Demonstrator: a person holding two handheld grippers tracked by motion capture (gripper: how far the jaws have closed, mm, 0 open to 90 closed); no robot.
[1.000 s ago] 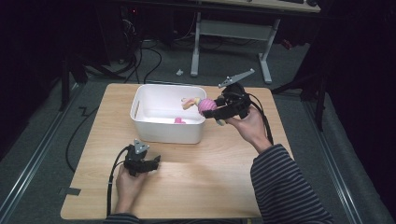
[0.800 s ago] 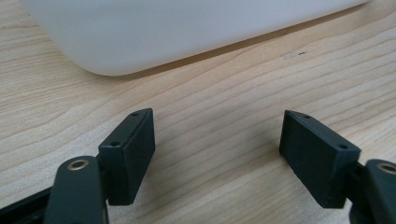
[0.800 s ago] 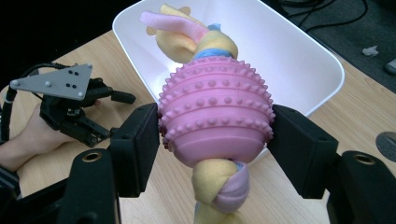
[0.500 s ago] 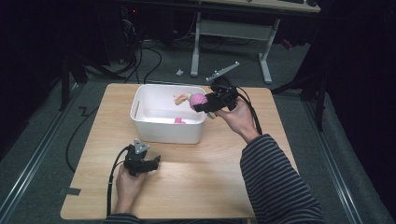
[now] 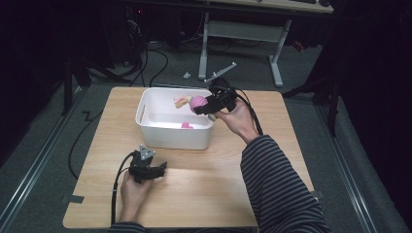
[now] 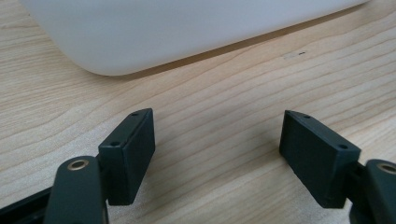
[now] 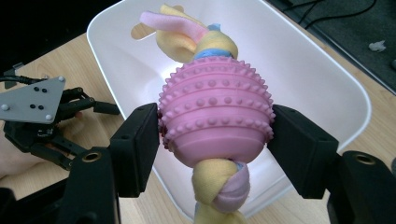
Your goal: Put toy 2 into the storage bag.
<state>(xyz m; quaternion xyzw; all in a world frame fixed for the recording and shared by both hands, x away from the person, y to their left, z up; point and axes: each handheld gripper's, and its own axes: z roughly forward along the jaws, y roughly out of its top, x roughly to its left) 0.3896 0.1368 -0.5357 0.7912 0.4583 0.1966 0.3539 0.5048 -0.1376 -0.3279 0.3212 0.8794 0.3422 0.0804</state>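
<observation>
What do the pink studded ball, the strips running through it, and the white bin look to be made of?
Pink ball: likely soft rubber, matte, with moulded ridges and studs. Strips: fuzzy fleece-like fabric, knotted at both ends. White bin: apparently smooth plastic, rounded corners, faint sheen.

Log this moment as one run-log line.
right gripper: shut on pink studded toy, over white bin | left gripper: open, idle on table | small pink item: in bin

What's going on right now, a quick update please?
Right gripper shut on pink toy ball, over the white bin. Left gripper open, on the table. Small pink item in bin; nothing blocking.
</observation>
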